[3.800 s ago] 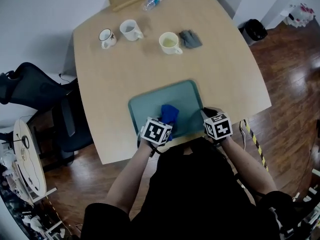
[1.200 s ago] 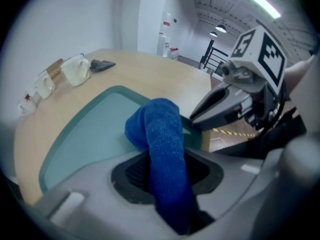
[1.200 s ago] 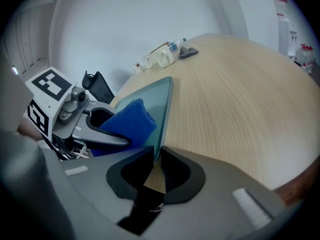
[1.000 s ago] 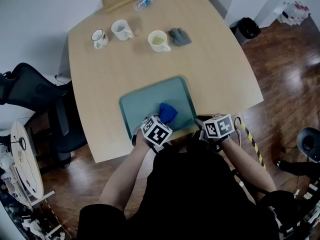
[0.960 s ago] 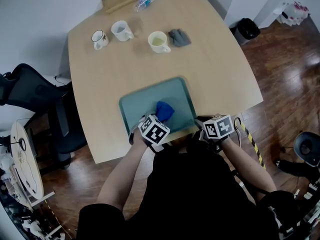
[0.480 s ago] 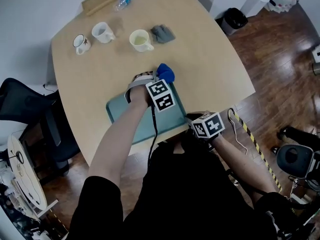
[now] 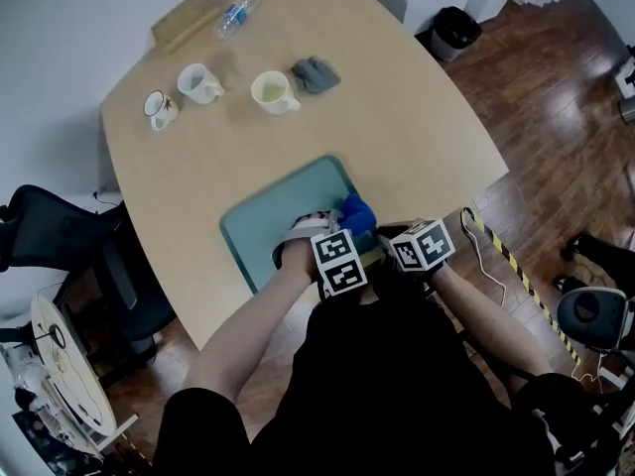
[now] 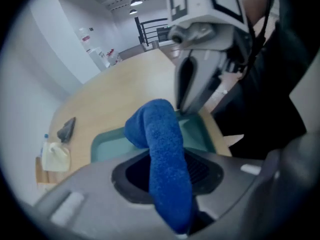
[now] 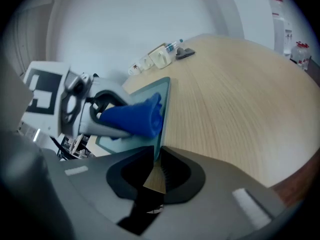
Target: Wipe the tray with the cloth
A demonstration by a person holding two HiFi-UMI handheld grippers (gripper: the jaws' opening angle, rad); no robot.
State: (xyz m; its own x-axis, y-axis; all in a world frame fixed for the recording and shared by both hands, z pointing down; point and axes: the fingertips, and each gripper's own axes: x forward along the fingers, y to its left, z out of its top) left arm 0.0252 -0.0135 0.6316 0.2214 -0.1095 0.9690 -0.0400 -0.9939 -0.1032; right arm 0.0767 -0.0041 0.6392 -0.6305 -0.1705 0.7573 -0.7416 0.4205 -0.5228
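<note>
A teal tray [image 7: 260,238] lies near the table's front edge. My left gripper [image 7: 344,230] is shut on a blue cloth [image 7: 357,214], and the cloth's free end rests on the tray's near right corner. In the left gripper view the cloth [image 8: 161,149] runs up between the jaws over the tray [image 8: 106,143]. My right gripper [image 7: 394,236] sits just right of the cloth, shut on the tray's rim [image 9: 161,134] at that corner. The right gripper view shows the cloth [image 9: 134,116] and the left gripper [image 9: 95,111] close ahead.
At the table's far side stand three mugs [image 7: 160,108] [image 7: 199,83] [image 7: 273,91], a grey rag [image 7: 315,73], a water bottle [image 7: 238,10] and a wooden board [image 7: 179,28]. A dark office chair [image 7: 60,251] stands left of the table.
Half a second ago the left gripper held the cloth at the tray's far edge; it has swept back to the near right corner. The right gripper has kept its hold on the rim.
</note>
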